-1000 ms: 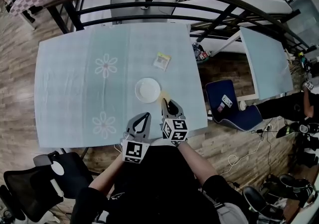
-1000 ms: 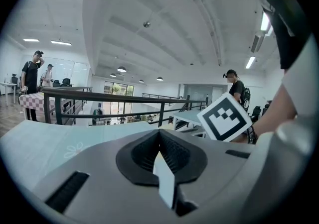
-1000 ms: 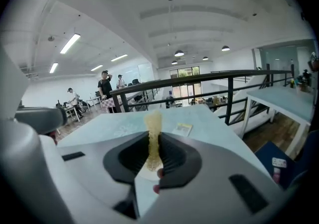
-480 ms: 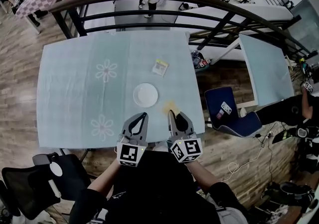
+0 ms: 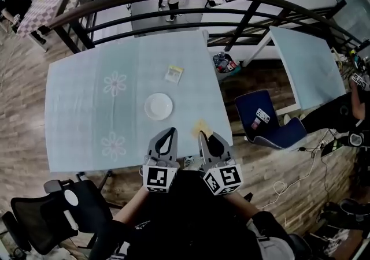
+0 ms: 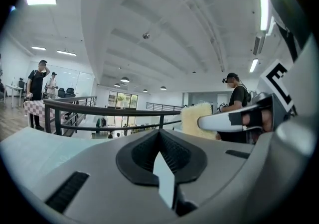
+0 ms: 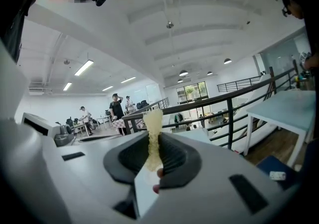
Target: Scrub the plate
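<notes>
The white plate (image 5: 158,106) lies on the table (image 5: 81,91), apart from both tools at the near edge. The right tool (image 5: 203,136) pinches a yellow sponge (image 5: 200,126), and the left tool (image 5: 167,135) is closed on nothing; scrubbing well probably means laying the sponge's flat face on the plate while the left steadies its rim. Print on the small packet (image 5: 173,74) beyond is too small to read.

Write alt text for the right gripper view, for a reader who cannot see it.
The right gripper, its jaws shut on a yellow sponge seen edge-on, fills the foreground. Beyond it are a dark railing, a pale table at the right, and people standing far off in a bright room.
</notes>
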### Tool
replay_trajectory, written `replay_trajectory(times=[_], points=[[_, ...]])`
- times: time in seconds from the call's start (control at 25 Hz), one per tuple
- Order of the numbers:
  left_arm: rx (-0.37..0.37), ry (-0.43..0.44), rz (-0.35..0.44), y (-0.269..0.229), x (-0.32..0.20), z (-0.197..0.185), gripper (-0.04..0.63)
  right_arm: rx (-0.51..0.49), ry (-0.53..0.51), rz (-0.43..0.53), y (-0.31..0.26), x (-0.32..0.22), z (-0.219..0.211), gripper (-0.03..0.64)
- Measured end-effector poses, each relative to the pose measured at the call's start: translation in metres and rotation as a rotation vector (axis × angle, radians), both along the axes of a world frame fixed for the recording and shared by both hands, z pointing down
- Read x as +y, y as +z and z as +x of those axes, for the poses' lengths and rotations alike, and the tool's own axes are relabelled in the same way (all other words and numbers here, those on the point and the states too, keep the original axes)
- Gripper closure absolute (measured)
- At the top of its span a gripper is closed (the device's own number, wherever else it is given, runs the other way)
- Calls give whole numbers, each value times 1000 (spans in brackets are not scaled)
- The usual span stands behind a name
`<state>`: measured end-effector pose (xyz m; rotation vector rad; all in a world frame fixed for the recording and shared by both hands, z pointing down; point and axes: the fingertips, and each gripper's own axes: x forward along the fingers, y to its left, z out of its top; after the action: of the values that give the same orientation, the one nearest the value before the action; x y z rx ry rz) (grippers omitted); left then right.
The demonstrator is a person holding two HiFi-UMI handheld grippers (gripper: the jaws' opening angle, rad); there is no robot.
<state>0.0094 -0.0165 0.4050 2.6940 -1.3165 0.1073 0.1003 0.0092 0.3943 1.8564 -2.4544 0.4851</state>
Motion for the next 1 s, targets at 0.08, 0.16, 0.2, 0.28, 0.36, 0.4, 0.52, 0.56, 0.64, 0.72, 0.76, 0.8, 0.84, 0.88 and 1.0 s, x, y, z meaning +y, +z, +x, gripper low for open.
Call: replay_trajectory(times=[0.08, 0.16, 0.2, 0.28, 0.36, 0.4, 0.52, 0.56, 0.64, 0.72, 0.76, 0.8, 0.84, 0.88, 1.0], points=[[-5, 5, -2, -2, 12, 16, 584, -12, 2, -23, 0, 10, 14, 565], [3, 9, -7, -5, 21, 30, 584, 3, 1, -22, -1, 21, 24, 563], [12, 12, -12, -7, 25, 37, 584, 20, -5, -15, -1, 27, 27, 563], [34, 22, -24, -8, 34, 51, 584, 51, -23, -8, 3, 40, 33, 564], [39, 39, -30, -3, 47, 68, 584, 68, -38, -2, 6, 51, 42, 565], [35, 49, -31, 0, 54, 76, 584, 74, -42, 4, 7, 55, 46, 563], [28, 58, -33, 5, 69, 93, 584, 76, -45, 20, 6, 60, 60, 563], [29, 53, -34, 6, 71, 96, 584, 71, -47, 21, 6, 61, 64, 565], [36, 31, -36, 8, 73, 97, 584, 59, -51, 12, 9, 62, 71, 565], [51, 4, -39, 10, 74, 95, 584, 50, -61, 1, 11, 62, 75, 565], [55, -8, -43, 10, 74, 94, 584, 47, -68, -1, 12, 62, 76, 565], [57, -18, -49, 10, 75, 93, 584, 45, -77, -2, 12, 61, 76, 565], [56, -27, -54, 10, 77, 92, 584, 45, -86, -2, 13, 61, 76, 565], [53, -35, -56, 11, 79, 92, 584, 45, -97, -3, 13, 61, 75, 565], [46, -59, -45, 7, 84, 89, 584, 46, -137, -4, 13, 62, 69, 565]])
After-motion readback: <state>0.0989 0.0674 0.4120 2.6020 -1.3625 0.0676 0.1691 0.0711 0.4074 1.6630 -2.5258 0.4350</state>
